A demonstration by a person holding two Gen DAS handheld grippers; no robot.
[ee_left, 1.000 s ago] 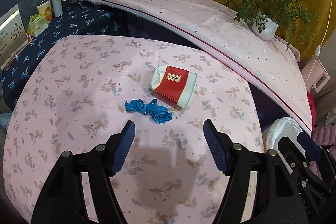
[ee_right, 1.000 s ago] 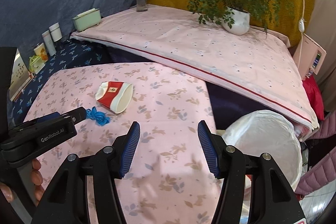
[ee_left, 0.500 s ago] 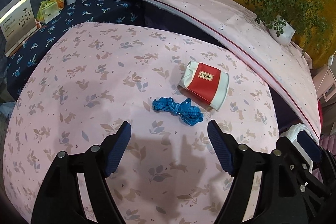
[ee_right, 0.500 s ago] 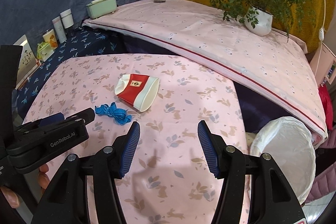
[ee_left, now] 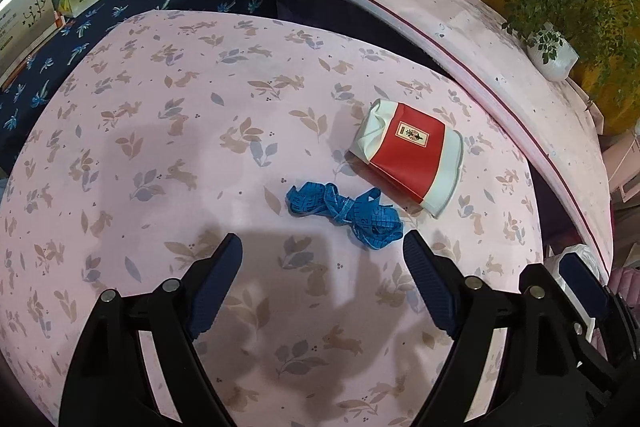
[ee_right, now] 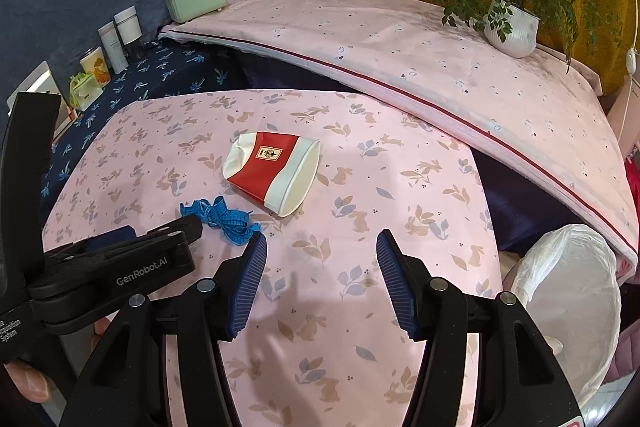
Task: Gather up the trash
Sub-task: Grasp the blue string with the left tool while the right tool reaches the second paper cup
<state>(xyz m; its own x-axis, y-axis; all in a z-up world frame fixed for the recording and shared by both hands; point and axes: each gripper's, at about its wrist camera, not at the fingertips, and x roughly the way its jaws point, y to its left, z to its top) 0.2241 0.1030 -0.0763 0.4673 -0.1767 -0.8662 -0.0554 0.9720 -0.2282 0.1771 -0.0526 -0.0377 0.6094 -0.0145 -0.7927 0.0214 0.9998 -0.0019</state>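
Near the table's (ee_left: 120,187) middle, the left gripper (ee_left: 322,259), empty jaws just widening, nears the blue tape (ee_left: 346,211); next, straddle and pinch. The right gripper (ee_right: 320,259) hangs apart.

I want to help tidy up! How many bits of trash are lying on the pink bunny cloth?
2: a squashed red and white paper cup near the middle, and a tangled blue tape beside it. More may be out of view.

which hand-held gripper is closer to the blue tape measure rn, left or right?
Left. The left hand-held gripper hangs open just short of the blue tape measure, nothing between its fingers. The right hand-held gripper sits off to the tape's side, over bare cloth, also open.
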